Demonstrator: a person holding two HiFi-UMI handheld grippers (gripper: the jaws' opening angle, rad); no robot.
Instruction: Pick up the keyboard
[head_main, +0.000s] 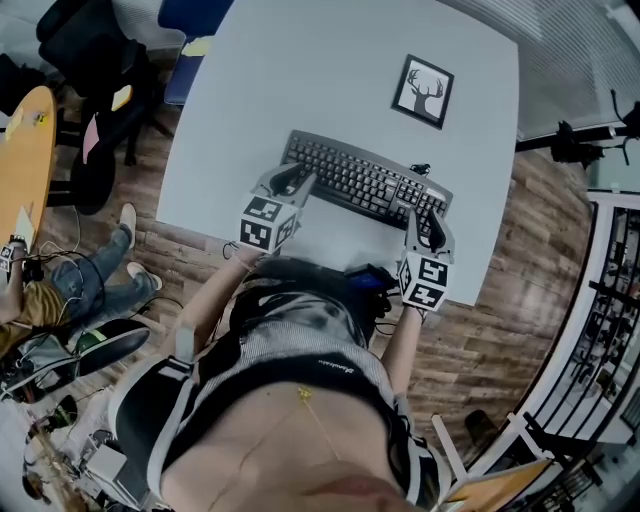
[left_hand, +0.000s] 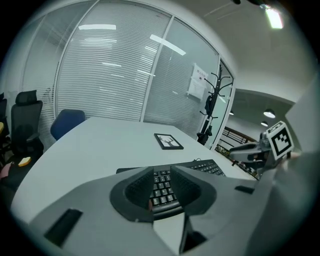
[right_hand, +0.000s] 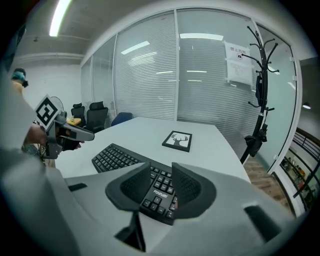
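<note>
The left gripper (head_main: 291, 181) was seen over the left end of the flat black plastic keyboard (head_main: 362, 180), jaws all but closed, nothing clamped. The keyboard was laid near the front edge of the pale grey worktop (head_main: 300, 70), before a black-framed deer picture (head_main: 422, 90). It was judged light, stiff and smooth, best taken at both short ends. The right gripper (head_main: 430, 222) was held over the right end, jaws slightly apart, empty. White print (right_hand: 161, 192) on the keyboard was read, uncertainly, as "Founder".
</note>
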